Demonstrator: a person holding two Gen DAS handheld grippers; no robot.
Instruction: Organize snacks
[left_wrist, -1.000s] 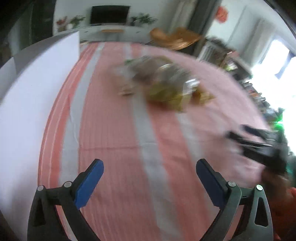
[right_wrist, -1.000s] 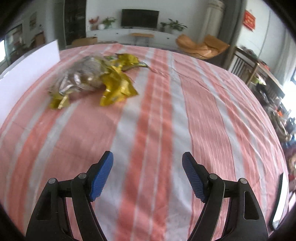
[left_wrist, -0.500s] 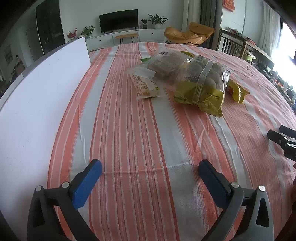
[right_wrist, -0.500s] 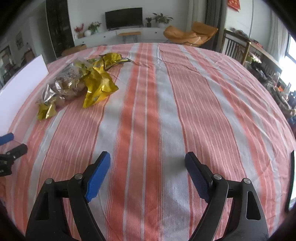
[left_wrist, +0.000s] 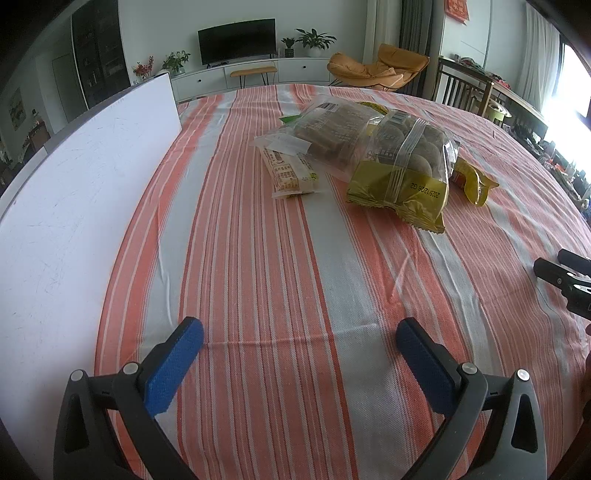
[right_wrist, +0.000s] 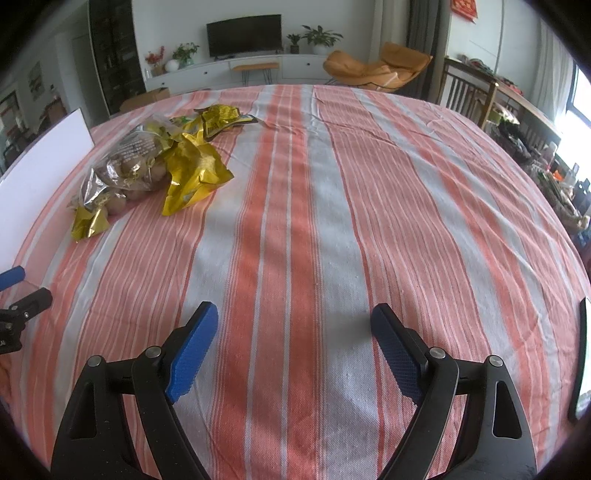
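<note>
Snack bags (left_wrist: 369, 155) lie heaped on the striped bench (left_wrist: 280, 280); both tools, left tool (left_wrist: 299, 354) and right tool (right_wrist: 295, 343), spread and empty, should approach low, taking the topmost bag first.

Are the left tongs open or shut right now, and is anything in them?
Open and empty. The left tongs show blue pads spread wide with only the striped tablecloth between them; the snack bags lie farther ahead.

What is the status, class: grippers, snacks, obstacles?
Left gripper open, empty. Right gripper open, empty, jaws just widening. Snack packets piled untouched on striped tablecloth. Path clear.
</note>
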